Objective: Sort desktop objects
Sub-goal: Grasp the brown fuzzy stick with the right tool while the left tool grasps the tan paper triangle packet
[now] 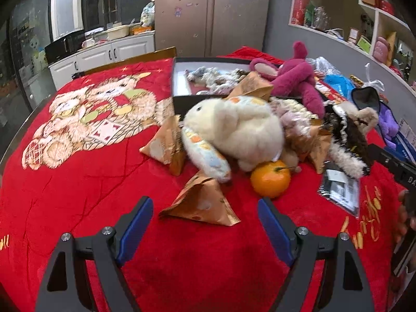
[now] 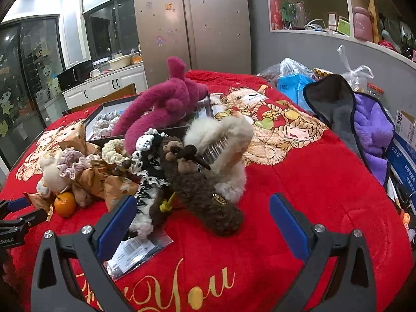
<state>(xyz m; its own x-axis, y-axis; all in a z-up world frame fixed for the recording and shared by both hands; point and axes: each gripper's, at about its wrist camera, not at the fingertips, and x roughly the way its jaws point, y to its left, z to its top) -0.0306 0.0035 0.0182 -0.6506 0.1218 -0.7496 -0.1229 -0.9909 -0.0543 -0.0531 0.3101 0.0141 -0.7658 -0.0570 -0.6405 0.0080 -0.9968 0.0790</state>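
Left wrist view: left gripper [image 1: 205,213] hangs over the red blanket [image 1: 78,182], jaws wide apart, holding nothing.
White plush rabbit [image 1: 234,130]: well ahead of the claw.
Brown paper packet [image 1: 202,202]: just ahead, between the finger lines, untouched.
Orange [image 1: 270,179]: ahead, toward the right finger.
Right wrist view: right gripper [image 2: 202,218] spread apart, empty.
Brown furry toy [image 2: 208,197]: just ahead, between the fingers, apart from the pads.

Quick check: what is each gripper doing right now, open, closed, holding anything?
Left gripper: jaws open, holding nothing, above a brown paper triangular packet.
Right gripper: jaws open, holding nothing, facing a brown furry hair clip.
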